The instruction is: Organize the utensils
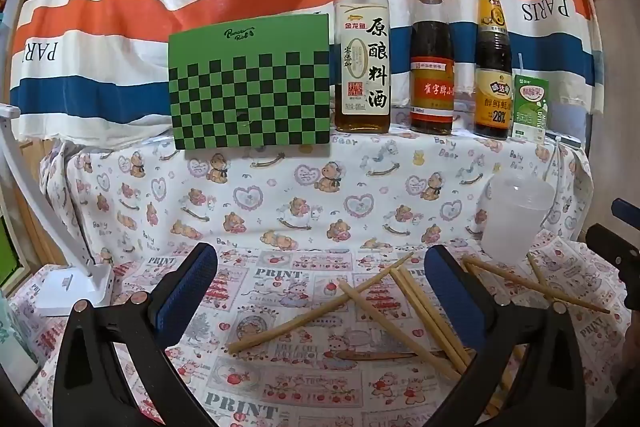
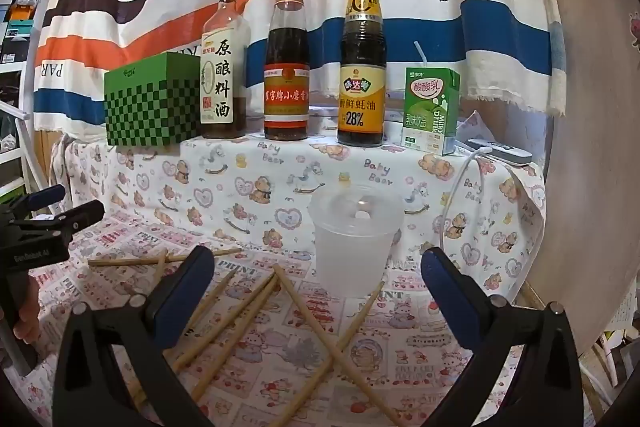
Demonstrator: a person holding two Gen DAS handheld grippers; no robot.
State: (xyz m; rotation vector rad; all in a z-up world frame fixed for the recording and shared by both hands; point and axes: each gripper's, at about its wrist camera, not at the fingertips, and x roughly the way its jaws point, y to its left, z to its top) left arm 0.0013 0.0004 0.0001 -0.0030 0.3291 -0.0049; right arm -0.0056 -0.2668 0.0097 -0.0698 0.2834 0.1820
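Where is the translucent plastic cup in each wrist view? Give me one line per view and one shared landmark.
Left wrist view: the translucent plastic cup stands at right of centre, just behind the scattered chopsticks.
Right wrist view: the cup stands near the centre, between the open jaws, chopsticks in front.
Shared landmark: the green milk carton on the raised ledge behind, right end of the bottle row.

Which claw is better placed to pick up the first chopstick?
Probably the left claw: it is open with crossed chopsticks lying between its fingers. The right claw, also open, faces the plastic cup.
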